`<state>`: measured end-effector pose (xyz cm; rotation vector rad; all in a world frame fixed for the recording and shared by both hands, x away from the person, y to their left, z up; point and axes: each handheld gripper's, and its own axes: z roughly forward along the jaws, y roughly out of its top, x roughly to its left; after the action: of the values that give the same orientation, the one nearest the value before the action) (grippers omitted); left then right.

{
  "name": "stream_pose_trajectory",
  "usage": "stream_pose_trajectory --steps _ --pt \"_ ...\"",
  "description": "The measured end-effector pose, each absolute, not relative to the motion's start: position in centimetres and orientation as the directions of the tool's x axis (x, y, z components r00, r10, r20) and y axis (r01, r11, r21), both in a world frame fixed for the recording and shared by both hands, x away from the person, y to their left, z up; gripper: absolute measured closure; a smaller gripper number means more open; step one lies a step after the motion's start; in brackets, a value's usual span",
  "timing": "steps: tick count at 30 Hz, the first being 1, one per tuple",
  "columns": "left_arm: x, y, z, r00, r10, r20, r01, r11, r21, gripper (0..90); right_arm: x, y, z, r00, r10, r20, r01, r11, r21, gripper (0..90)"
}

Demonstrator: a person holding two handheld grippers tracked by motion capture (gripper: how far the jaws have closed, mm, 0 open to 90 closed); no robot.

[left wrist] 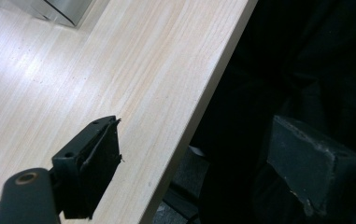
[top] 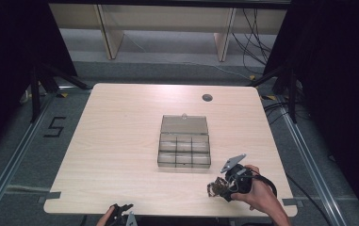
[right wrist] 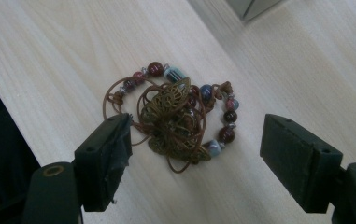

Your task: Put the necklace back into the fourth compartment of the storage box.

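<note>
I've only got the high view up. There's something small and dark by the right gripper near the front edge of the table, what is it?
Observer: In the right gripper view it is a beaded bracelet on brown cord with brass leaf charms, lying bunched on the table.
Operator: Is the right gripper holding it?
Observer: No. The right gripper is open, jaws wide either side of the bracelet, one pad close to the cord.
Operator: And the left gripper at the bottom edge?
Observer: The left gripper is open and empty, straddling the table's front edge, one jaw over the wood and one off it.
</note>
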<state>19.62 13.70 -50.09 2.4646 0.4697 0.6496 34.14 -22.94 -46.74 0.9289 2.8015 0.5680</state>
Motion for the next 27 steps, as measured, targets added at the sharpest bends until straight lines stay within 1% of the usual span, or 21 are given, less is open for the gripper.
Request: stream_pose_trajectory --steps 2,3,5,14,17,19,20,21,22,24,27 --pt "19.6 13.8 -50.0 0.804 0.466 0.369 0.187 -0.787 0.588 16.3 34.3 -22.8 -46.8 -0.801 0.599 0.002 0.552 0.738 0.388 25.9" --pt "19.6 13.8 -49.9 0.809 0.466 0.359 0.191 -0.785 0.589 16.3 34.5 -22.7 -46.9 -0.801 0.599 -0.005 0.553 0.742 0.38 26.1" --pt "19.6 14.0 -49.8 0.808 0.462 0.367 0.188 -0.791 0.583 16.3 34.7 -22.5 -47.1 -0.805 0.593 -0.008 0.55 0.753 0.362 26.7" --pt "19.6 14.0 -49.6 0.809 0.461 0.365 0.19 -0.793 0.579 16.3 35.2 -21.7 -48.1 -0.823 0.568 0.02 0.544 0.777 0.316 34.2" --pt "19.6 13.9 -49.8 0.808 0.46 0.37 0.183 -0.791 0.584 16.3 35.2 -21.5 -48.1 -0.831 0.556 0.025 0.536 0.787 0.306 40.9" --pt "19.6 13.9 -49.7 0.807 0.46 0.369 0.182 -0.789 0.587 16.3 35.1 -21.4 -48.0 -0.832 0.554 0.022 0.533 0.789 0.305 49.0" --pt "19.6 13.8 -49.8 0.797 0.471 0.379 0.185 -0.787 0.589 16.3 35.1 -21.4 -48.0 -0.833 0.554 0.021 0.533 0.79 0.304 51.2" --pt "19.6 13.8 -49.8 0.806 0.461 0.372 0.182 -0.791 0.585 16.3 35.0 -21.4 -48.0 -0.834 0.552 0.016 0.53 0.791 0.305 54.3" --pt "19.6 13.8 -49.9 0.808 0.462 0.364 0.186 -0.788 0.587 16.3 35.0 -21.4 -47.9 -0.837 0.547 0.023 0.527 0.793 0.305 57.8" --pt "19.6 13.9 -49.7 0.807 0.459 0.372 0.181 -0.792 0.584 16.3 35.0 -21.4 -47.9 -0.842 0.538 0.039 0.522 0.795 0.31 67.9" --pt "19.5 13.9 -49.8 0.803 0.464 0.374 0.183 -0.789 0.587 16.3 35.0 -21.4 -47.9 -0.854 0.519 0.037 0.502 0.804 0.319 74.3"
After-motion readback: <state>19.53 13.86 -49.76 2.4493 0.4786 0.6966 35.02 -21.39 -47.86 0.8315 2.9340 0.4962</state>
